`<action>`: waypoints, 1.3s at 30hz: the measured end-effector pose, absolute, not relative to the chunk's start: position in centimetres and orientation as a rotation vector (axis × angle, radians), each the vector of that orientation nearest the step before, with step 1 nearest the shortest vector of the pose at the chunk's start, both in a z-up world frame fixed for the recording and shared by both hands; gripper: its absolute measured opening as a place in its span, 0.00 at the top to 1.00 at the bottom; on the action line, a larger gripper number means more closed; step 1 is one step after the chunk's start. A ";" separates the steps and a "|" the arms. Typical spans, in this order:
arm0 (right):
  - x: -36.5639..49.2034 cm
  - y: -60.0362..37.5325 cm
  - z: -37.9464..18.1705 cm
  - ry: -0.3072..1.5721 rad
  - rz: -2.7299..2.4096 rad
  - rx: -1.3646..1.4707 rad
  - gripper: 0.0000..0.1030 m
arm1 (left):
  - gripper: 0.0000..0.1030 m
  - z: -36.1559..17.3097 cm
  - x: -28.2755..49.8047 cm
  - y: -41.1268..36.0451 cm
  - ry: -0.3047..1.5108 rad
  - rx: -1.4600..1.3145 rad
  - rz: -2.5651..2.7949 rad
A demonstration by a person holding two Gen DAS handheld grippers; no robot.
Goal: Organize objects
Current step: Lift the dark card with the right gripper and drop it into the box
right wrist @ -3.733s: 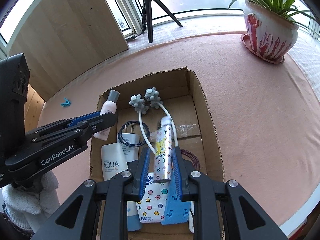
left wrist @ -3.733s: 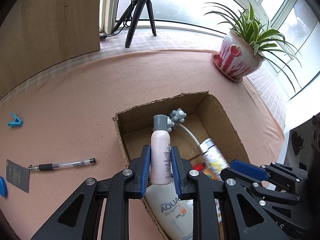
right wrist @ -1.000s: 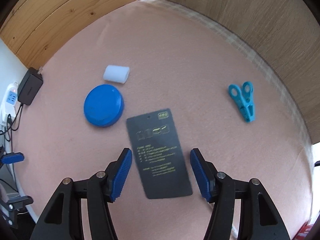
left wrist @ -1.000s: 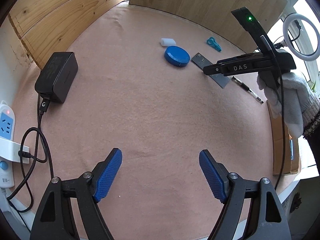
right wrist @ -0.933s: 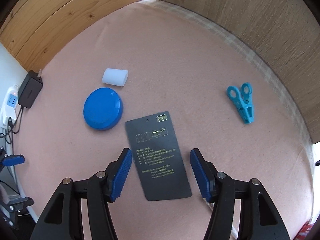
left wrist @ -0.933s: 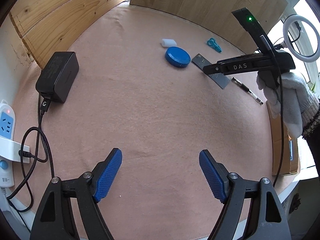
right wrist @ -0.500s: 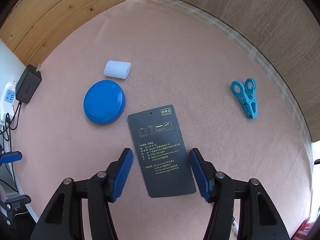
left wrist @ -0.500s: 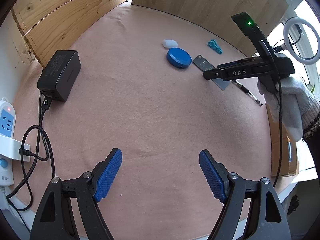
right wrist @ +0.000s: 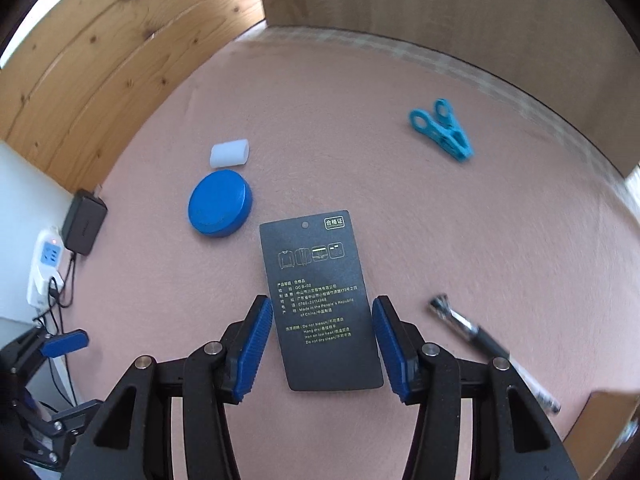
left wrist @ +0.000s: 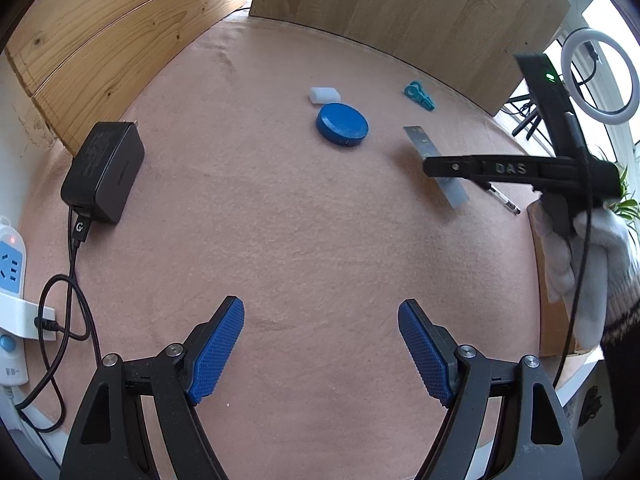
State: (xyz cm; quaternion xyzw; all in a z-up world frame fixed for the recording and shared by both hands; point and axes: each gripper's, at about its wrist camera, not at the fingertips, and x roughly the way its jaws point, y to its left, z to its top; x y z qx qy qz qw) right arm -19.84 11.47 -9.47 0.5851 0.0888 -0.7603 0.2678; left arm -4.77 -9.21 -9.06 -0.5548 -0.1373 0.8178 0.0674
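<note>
Pink felt table (right wrist: 480, 240): the right tongs (right wrist: 323, 338) stand open with the dark hang tag (right wrist: 320, 300) lying flat between the pads, not clamped. The left tongs (left wrist: 320, 344) are spread wide and empty over bare felt. Beyond the right tongs' left pad lies the blue round lid (right wrist: 219, 204) with the white cap (right wrist: 229, 153) just past it; the blue clothespin (right wrist: 440, 130) lies farther ahead to the right, the pen (right wrist: 488, 350) just outside the right pad.

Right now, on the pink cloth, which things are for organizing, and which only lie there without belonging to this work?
For organizing: black card between the open right gripper fingers, blue round lid, white block, blue clip, pen.

Only lying there: black power adapter, white power strip, ring light.
</note>
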 end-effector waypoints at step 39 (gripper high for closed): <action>-7.6 40.9 -3.4 -0.235 -2.691 1.687 0.53 | 0.20 -9.0 -8.6 0.2 -0.178 -1.649 2.371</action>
